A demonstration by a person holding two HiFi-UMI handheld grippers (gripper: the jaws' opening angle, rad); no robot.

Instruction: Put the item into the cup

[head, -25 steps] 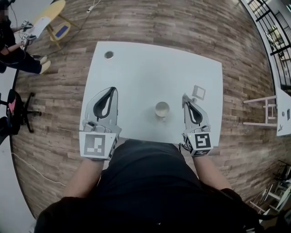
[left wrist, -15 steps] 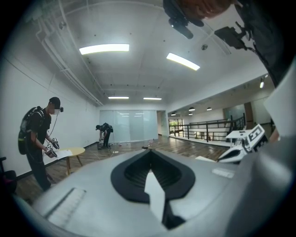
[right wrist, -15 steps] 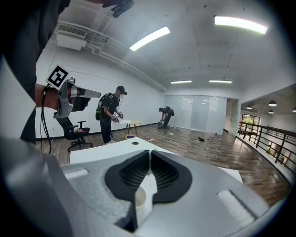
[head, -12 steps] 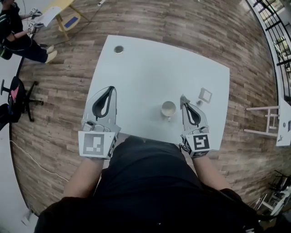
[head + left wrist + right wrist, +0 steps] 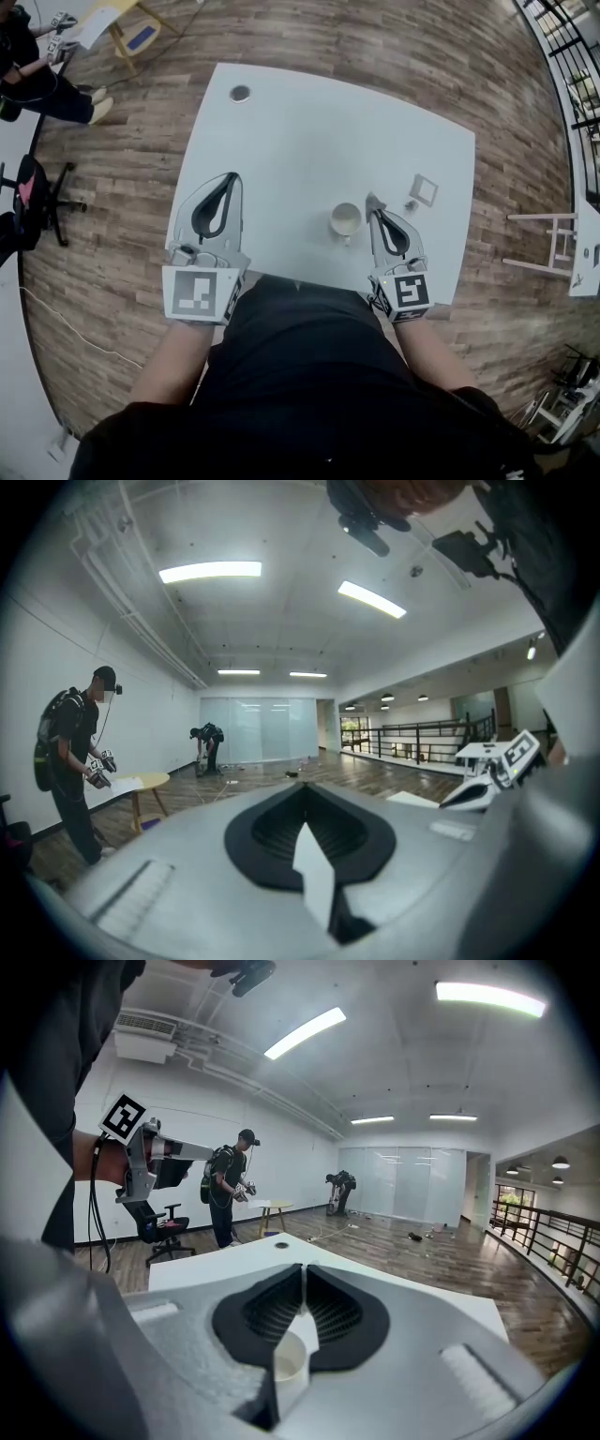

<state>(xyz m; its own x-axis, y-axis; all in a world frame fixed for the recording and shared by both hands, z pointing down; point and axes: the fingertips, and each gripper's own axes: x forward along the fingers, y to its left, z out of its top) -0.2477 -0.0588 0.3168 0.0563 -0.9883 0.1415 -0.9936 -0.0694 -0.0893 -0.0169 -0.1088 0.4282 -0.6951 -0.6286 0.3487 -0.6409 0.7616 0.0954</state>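
A white bench (image 5: 309, 131) was seen from above, standing on a wooden floor (image 5: 394, 47). A pale cup (image 5: 345, 220) was placed upright on the bench, close to its near edge, with the handle turned toward the person who held the tools. The right claw (image 5: 371, 199) was held just beside the cup, on its right side, with the tips pointed away from the person. In the right gripper view its jaws were seen clenched, tip against tip, and nothing was gripped between them. The cup was visible lower in that view, through the opening behind the tips. Whether this claw touched the cup could not be told.

A small flat square piece (image 5: 424, 190) was laid on the bench to the right of the right claw, apart from it and outside the cup. A smaller grey thing (image 5: 410, 204) was laid just beside the square piece; what it was could not be made out.

The left claw (image 5: 231, 176) was held over the left part of the bench, well apart from the cup. In the left gripper view its jaws were also seen clenched together and empty.

A round hole (image 5: 240, 93) was seen near the far left corner of the bench. On the floor to the left, a black chair (image 5: 37, 211) was placed.
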